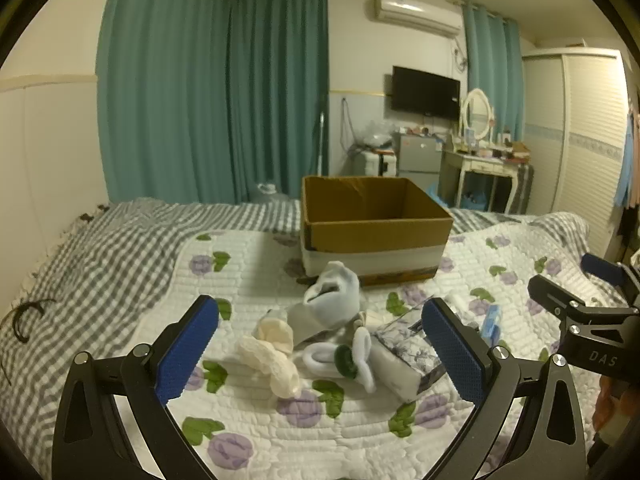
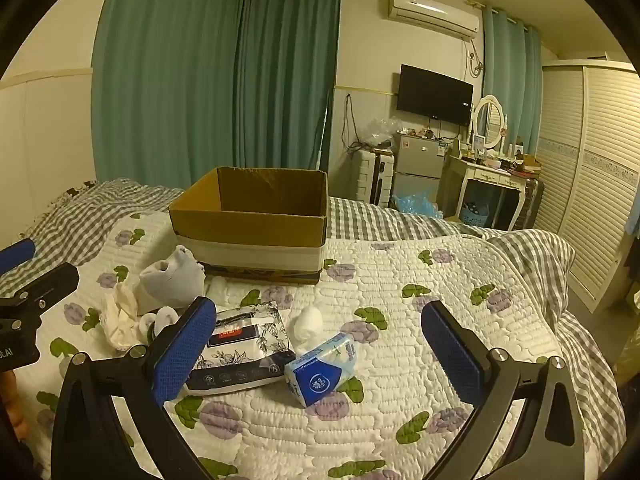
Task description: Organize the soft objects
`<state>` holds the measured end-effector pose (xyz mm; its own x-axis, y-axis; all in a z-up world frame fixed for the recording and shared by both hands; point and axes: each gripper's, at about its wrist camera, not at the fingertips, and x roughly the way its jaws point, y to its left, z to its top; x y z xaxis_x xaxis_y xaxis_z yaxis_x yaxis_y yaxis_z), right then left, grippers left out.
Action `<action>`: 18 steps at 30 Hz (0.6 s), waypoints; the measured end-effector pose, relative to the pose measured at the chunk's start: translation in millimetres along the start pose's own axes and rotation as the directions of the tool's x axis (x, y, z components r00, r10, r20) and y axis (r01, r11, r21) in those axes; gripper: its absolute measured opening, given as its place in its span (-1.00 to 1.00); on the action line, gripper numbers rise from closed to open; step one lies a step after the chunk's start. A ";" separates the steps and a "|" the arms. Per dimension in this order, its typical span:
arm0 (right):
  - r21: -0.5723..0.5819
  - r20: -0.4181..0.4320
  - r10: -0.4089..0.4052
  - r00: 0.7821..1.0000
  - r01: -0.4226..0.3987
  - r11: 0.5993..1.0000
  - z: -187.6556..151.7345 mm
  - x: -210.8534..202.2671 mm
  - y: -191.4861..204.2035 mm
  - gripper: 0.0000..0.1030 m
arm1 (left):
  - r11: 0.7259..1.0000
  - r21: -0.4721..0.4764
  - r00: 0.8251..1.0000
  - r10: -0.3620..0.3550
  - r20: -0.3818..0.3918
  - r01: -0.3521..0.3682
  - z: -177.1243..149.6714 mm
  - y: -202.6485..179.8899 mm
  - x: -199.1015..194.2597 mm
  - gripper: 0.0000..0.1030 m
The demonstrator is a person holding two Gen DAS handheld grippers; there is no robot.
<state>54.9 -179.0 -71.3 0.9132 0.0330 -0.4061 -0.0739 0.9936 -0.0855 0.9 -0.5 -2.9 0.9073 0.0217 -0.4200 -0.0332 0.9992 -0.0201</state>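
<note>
An open cardboard box (image 1: 376, 232) stands on the quilt; it also shows in the right wrist view (image 2: 248, 236). In front of it lie a light blue sock (image 1: 332, 288), cream socks (image 1: 272, 352), a white and green sock (image 1: 344, 356) and a floral wipes pack (image 1: 404, 356). My left gripper (image 1: 320, 344) is open and empty above this pile. My right gripper (image 2: 320, 344) is open and empty above a blue tissue pack (image 2: 320, 368), a white cotton wad (image 2: 306, 322) and the wipes pack (image 2: 244, 344). The blue sock (image 2: 172, 276) lies to its left.
The floral quilt (image 2: 400, 280) covers a grey checked bed sheet (image 1: 100, 248). Teal curtains (image 1: 208, 92) hang behind. A fridge (image 2: 416, 164), a dresser with a mirror (image 2: 488, 172) and a wardrobe (image 2: 592, 168) stand at the right. The right gripper shows at the right edge of the left wrist view (image 1: 580, 312).
</note>
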 end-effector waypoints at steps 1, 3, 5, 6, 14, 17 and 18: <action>-0.002 -0.001 0.000 1.000 0.000 1.000 -0.3 0.2 -0.1 1.00 | 1.000 0.001 1.000 0.000 0.000 0.000 -0.1 0.0 0.2 1.00; -0.002 0.000 0.000 1.000 0.000 1.000 -0.5 0.2 -0.2 1.00 | 1.000 0.000 1.000 0.000 0.000 0.000 -0.8 -0.4 0.3 1.00; -0.002 -0.001 0.001 1.000 -0.001 1.000 -0.5 0.3 -0.1 1.00 | 1.000 0.000 1.000 0.001 0.000 -0.001 -0.9 -0.9 0.2 1.00; -0.002 -0.002 0.002 1.000 -0.002 1.000 -1.1 0.5 -0.1 1.00 | 1.000 0.000 1.000 0.002 0.000 -0.002 -1.0 -1.1 0.3 1.00; -0.004 -0.003 0.002 1.000 -0.002 1.000 -1.5 0.9 0.5 1.00 | 1.000 0.002 1.000 0.002 0.001 -0.002 -1.4 -2.5 -0.1 1.00; -0.007 -0.004 0.003 1.000 -0.003 1.000 -3.3 1.4 0.3 1.00 | 1.000 0.003 1.000 0.001 0.001 -0.001 -1.6 -2.7 -0.2 1.00; -0.007 -0.003 0.003 1.000 -0.003 1.000 -2.8 1.3 0.6 1.00 | 1.000 0.002 1.000 0.002 0.001 -0.002 -1.6 -2.9 -0.2 1.00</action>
<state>54.9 -178.7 -74.4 0.9117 0.0357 -0.4093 -0.0794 0.9927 -0.0904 0.1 -3.4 -4.1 0.9076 0.0237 -0.4193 -0.0339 0.9993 -0.0170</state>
